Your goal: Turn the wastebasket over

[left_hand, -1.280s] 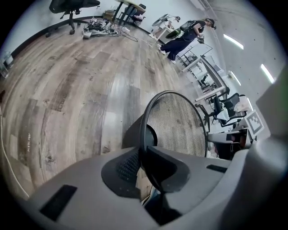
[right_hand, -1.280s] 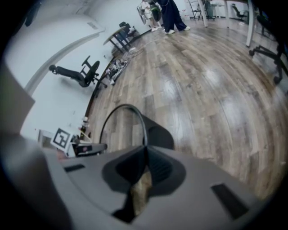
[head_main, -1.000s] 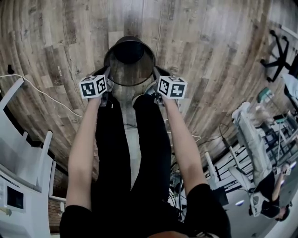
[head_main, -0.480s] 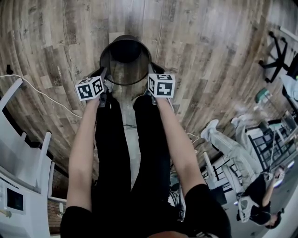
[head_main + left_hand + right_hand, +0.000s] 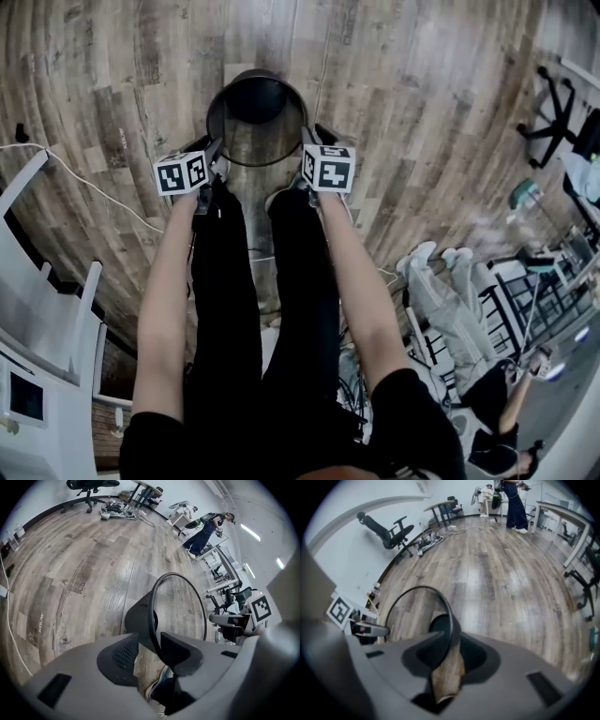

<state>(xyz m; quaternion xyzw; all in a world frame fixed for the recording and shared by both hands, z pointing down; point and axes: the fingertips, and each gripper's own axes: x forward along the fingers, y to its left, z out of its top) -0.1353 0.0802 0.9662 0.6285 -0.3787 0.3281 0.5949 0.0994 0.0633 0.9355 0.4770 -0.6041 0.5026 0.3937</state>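
The wastebasket (image 5: 256,117) is a black mesh bin standing on the wood floor with its mouth up, just ahead of the person's shoes. My left gripper (image 5: 214,155) sits at its left rim and my right gripper (image 5: 307,142) at its right rim. In the left gripper view the wastebasket (image 5: 180,604) has its rim running between the jaws of the left gripper (image 5: 152,641), which are opening, with a gap showing. In the right gripper view the wastebasket (image 5: 446,616) likewise passes its rim between the opening jaws of the right gripper (image 5: 449,651).
White furniture (image 5: 37,281) stands at the left, with a cable (image 5: 94,192) across the floor beside it. An office chair (image 5: 562,103) is at the far right. Another person (image 5: 497,403) and desks fill the lower right. My own legs (image 5: 262,281) are below the bin.
My right gripper has shifted a little left and rolled at the rim. The bin stays upright. The left gripper has hardly moved. The person at the lower right has walked on.
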